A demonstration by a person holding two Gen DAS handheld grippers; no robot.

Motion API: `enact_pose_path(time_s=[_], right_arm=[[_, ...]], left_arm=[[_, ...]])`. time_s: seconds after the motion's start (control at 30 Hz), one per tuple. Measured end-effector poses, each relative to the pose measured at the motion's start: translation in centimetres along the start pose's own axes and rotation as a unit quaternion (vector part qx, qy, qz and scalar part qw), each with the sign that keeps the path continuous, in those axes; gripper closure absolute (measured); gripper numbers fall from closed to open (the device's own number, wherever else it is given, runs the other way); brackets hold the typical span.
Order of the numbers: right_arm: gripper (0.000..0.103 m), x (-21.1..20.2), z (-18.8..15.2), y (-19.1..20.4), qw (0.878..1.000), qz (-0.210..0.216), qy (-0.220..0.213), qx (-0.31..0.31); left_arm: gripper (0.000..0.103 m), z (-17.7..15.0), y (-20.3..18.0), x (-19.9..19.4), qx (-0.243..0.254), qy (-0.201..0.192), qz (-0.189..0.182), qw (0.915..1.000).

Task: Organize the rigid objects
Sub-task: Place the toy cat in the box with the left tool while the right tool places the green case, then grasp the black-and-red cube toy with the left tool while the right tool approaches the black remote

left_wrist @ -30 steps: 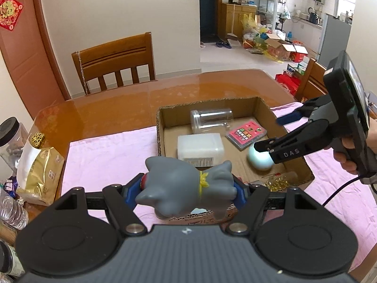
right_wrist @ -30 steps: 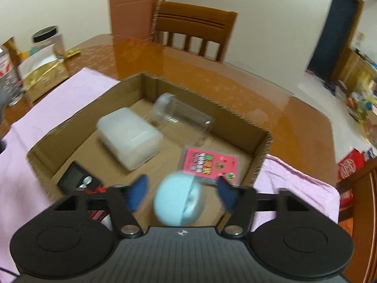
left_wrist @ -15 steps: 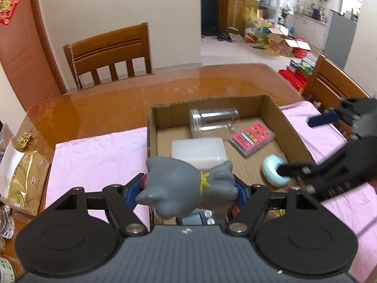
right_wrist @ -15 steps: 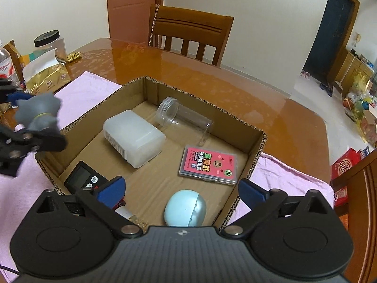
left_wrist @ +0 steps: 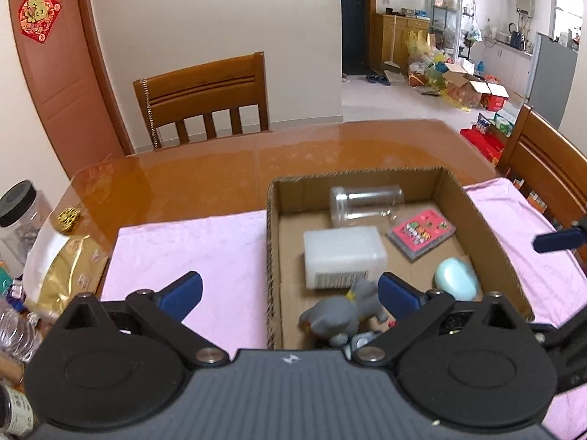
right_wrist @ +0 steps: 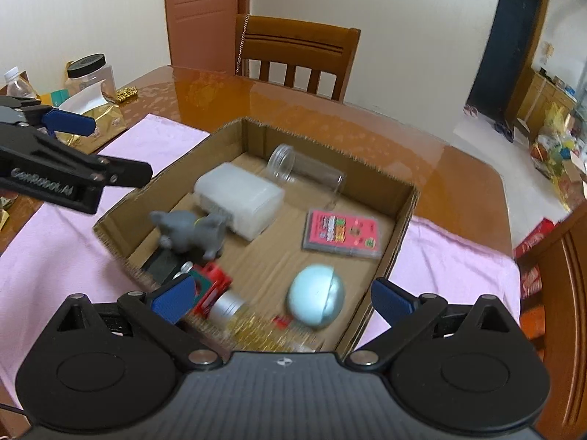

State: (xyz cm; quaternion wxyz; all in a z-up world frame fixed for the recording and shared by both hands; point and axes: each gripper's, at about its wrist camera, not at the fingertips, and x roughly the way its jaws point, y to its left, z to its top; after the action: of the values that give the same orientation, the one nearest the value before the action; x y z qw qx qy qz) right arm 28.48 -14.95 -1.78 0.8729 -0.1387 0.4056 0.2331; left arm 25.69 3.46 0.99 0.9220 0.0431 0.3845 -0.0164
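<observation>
With both grippers spread wide and holding nothing, the grey cat toy (right_wrist: pixel 190 233) lies inside the cardboard box (right_wrist: pixel 405 216), near its left wall beside the white plastic container (right_wrist: pixel 240 198), apparently sorted there with the other hard items. The left gripper (left_wrist: pixel 290 291) hovers above the box's left wall, the right gripper (right_wrist: pixel 282 297) above its near edge. The left gripper's arm reads "GenRobot.AI".

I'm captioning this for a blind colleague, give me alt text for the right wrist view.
The open right gripper hovers over a cardboard box holding a grey toy animal, white container, clear jar, pink card pack and pale blue ball.
</observation>
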Motion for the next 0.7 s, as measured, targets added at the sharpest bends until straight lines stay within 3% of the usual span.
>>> enact_pose_path(time_s=[0.23, 0.4, 0.7], right_arm=[[0.000, -1.4, -4.0, 3.6, 1.000, -0.005, 0.013, 0.023], [0.000, 0.9, -5.9, 6.4, 0.998, 0.013, 0.046, 0.044], [0.000, 5.1, -6.8, 8.4, 0.989, -0.007, 0.060, 0.136]], left_arm=[[0.001, -2.4, 1.2, -1.3, -0.006, 0.006, 0.008, 0.9999], [0.001, -4.1, 1.6, -1.7, 0.000, -0.001, 0.018, 0.9998], [0.001, -6.5, 2.9, -1.3, -0.007, 0.023, 0.001, 0.9997]])
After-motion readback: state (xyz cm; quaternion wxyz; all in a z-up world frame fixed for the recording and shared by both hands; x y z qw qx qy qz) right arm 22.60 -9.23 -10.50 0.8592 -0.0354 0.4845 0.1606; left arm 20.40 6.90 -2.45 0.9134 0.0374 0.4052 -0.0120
